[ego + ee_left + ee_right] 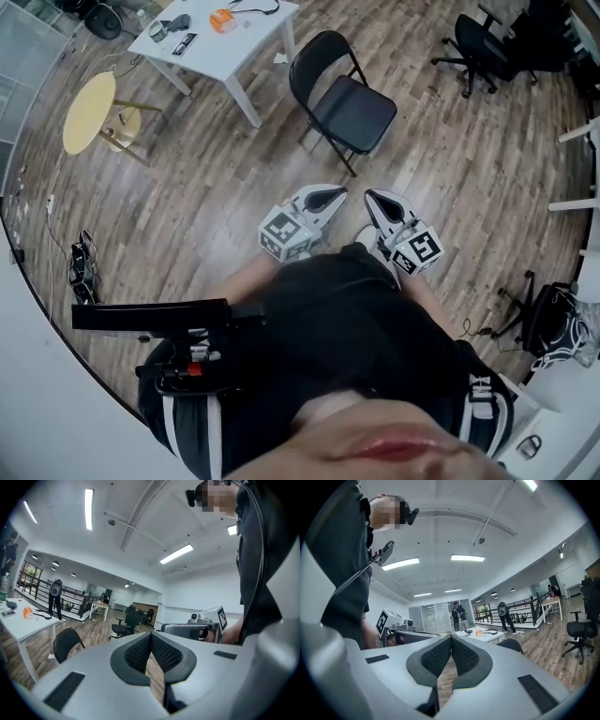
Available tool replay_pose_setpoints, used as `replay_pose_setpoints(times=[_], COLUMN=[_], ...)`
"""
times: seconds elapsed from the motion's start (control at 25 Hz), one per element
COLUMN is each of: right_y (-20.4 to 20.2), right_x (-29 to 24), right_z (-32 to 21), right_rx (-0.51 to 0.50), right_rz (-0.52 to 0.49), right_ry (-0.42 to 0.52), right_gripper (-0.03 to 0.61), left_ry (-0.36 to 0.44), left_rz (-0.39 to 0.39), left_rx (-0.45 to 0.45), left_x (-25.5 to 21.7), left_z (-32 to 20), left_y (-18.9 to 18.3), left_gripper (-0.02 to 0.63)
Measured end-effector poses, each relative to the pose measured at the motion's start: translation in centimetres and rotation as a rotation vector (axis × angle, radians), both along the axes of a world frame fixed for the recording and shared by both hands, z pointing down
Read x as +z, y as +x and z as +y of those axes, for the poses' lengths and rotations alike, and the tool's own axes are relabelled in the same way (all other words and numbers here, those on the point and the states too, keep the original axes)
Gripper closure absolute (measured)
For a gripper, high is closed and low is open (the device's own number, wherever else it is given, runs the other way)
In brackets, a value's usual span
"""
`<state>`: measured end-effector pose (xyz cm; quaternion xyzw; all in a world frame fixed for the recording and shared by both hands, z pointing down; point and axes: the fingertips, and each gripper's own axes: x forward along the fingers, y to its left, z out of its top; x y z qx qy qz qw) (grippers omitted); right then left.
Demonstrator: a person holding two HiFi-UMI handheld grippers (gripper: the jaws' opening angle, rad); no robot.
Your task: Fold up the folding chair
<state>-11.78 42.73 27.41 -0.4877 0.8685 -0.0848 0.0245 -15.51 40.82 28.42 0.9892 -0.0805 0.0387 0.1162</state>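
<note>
A black folding chair [343, 98] stands unfolded on the wood floor, just beyond both grippers. My left gripper [328, 197] and right gripper [375, 200] are held side by side close to my body, pointing level toward the chair and well short of it. Both are shut with nothing between the jaws. In the left gripper view the chair [66, 644] shows at lower left, past the shut pads [140, 652]. In the right gripper view only the chair's back top [511, 644] peeks over the shut pads [464, 656].
A white table [217, 39] with small items stands left of the chair. A round yellow side table [90, 111] is at far left. A black office chair [487, 47] sits at upper right. Cables and gear [84, 267] lie by the left wall, a bag [561, 323] at right.
</note>
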Motion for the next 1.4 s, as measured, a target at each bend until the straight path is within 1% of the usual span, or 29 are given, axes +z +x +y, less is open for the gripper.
replay_pose_setpoints(times=[0.16, 0.4, 0.56, 0.68, 0.92, 1.12, 1.28, 1.4], right_y=[4.3, 11.8, 15.4, 17.5, 19.3, 19.1, 18.6, 17.5], right_x=[-0.5, -1.3, -0.8, -0.3, -0.1, 1.6, 2.9, 4.0], right_z=[-2.1, -5.2, -6.1, -7.3, -9.8, -12.7, -16.7, -21.5], right_rx=[-0.040, -0.058, -0.080, -0.090, -0.089, -0.074, -0.037, -0.010], right_rz=[-0.004, -0.046, -0.041, -0.047, -0.049, -0.019, -0.002, 0.013], right_ry=[0.019, 0.020, 0.022, 0.013, 0.000, -0.035, -0.067, -0.094], right_gripper=[0.566, 0.566, 0.566, 0.566, 0.566, 0.566, 0.566, 0.566], left_ry=[-0.002, 0.023, 0.032, 0.030, 0.015, -0.010, -0.031, -0.044], left_rz=[0.015, -0.027, -0.047, -0.056, -0.077, -0.072, -0.053, -0.044], left_rx=[-0.033, -0.066, -0.096, -0.115, -0.116, -0.101, -0.065, -0.041], left_x=[-1.0, -1.6, -1.5, -1.4, -0.6, 0.7, 1.8, 2.6], left_z=[-1.9, -4.6, -5.8, -6.9, -9.4, -12.5, -16.7, -21.7], left_y=[4.3, 11.5, 15.0, 16.8, 18.5, 18.9, 18.3, 17.0], left_gripper=[0.607, 0.607, 0.607, 0.607, 0.607, 0.607, 0.607, 0.607])
